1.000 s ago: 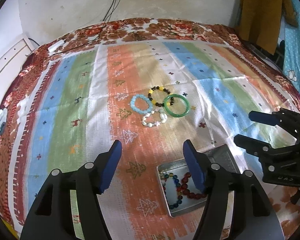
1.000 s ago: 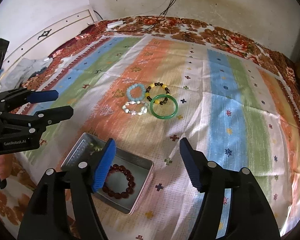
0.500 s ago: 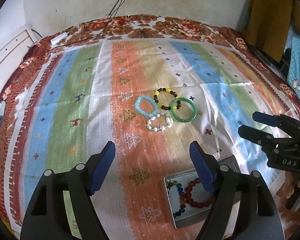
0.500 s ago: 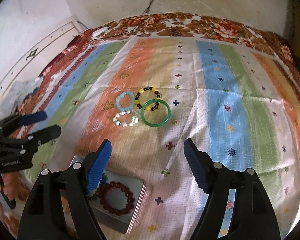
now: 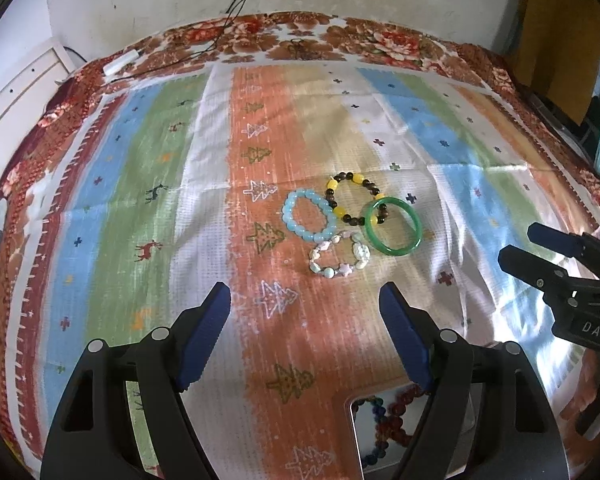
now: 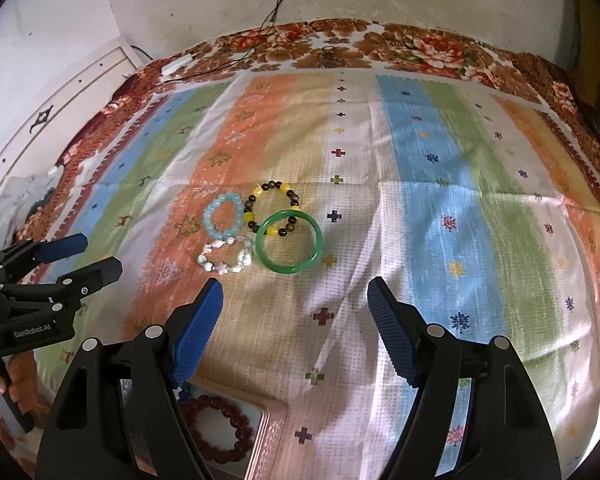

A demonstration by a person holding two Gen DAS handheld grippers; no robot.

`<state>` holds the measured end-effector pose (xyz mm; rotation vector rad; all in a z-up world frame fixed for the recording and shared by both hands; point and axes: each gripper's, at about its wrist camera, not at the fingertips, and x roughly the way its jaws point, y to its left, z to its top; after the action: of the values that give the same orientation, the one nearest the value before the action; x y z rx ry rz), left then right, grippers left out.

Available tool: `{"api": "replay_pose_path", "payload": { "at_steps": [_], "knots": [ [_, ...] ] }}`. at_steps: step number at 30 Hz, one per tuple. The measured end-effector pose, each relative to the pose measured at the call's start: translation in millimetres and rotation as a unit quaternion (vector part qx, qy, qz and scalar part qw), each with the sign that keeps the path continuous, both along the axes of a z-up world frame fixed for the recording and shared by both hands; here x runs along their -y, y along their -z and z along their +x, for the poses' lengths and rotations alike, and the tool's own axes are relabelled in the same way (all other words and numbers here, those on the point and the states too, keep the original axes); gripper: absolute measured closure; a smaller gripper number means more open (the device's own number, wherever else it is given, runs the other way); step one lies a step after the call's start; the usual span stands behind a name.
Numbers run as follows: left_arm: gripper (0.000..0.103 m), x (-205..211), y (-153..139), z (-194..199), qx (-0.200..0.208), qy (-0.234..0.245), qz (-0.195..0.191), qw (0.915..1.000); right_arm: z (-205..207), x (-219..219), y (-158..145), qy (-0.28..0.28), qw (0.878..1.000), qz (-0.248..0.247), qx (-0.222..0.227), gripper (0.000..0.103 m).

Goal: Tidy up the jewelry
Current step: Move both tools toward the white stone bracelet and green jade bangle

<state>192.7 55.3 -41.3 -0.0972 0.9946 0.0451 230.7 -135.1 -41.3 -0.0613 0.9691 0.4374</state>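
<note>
Several bracelets lie together on the striped cloth: a green bangle (image 5: pixel 393 225) (image 6: pixel 290 247), a light blue bead bracelet (image 5: pixel 309 215) (image 6: pixel 222 216), a yellow and dark bead bracelet (image 5: pixel 354 199) (image 6: pixel 271 208) and a white shell bracelet (image 5: pixel 339 254) (image 6: pixel 226 257). A metal tin (image 5: pixel 358 432) (image 6: pixel 266 428) near the front holds a red bead bracelet (image 6: pixel 218 430) and a multicoloured one (image 5: pixel 374 436). My left gripper (image 5: pixel 305 336) (image 6: pixel 80 254) is open and empty, short of the bracelets. My right gripper (image 6: pixel 295 326) (image 5: pixel 534 246) is open and empty, just before the bangle.
The striped cloth (image 5: pixel 140 200) covers a bed with a floral border (image 5: pixel 300 40). A white wall with hanging cables (image 5: pixel 240 0) is behind. A white panel (image 6: pixel 60 112) stands at the left. Brown cloth (image 5: pixel 556 28) hangs at the right.
Both grippers have moved forward toward the bracelets, which now look larger and nearer. The tin has slid to the bottom edge of both views. Both jaws stay open.
</note>
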Motion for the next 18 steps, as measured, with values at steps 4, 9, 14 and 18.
{"api": "replay_pose_path", "payload": {
  "at_steps": [4, 9, 14, 18],
  "knots": [
    [0.027, 0, 6, 12, -0.008, 0.001, -0.004, 1.0, 8, -5, 2, 0.003, 1.0, -0.001, -0.003, 0.028],
    [0.027, -3, 19, 27, -0.029, 0.0, -0.015, 0.9995, 17, -11, 10, 0.003, 1.0, -0.008, -0.017, 0.028],
    [0.027, -9, 32, 41, -0.05, -0.005, -0.035, 0.9981, 33, -14, 24, 0.01, 0.999, -0.014, -0.034, 0.028],
    [0.027, -8, 41, 49, -0.061, 0.002, -0.037, 0.9974, 46, -14, 35, 0.018, 0.999, -0.018, -0.047, 0.028]
  ]
}}
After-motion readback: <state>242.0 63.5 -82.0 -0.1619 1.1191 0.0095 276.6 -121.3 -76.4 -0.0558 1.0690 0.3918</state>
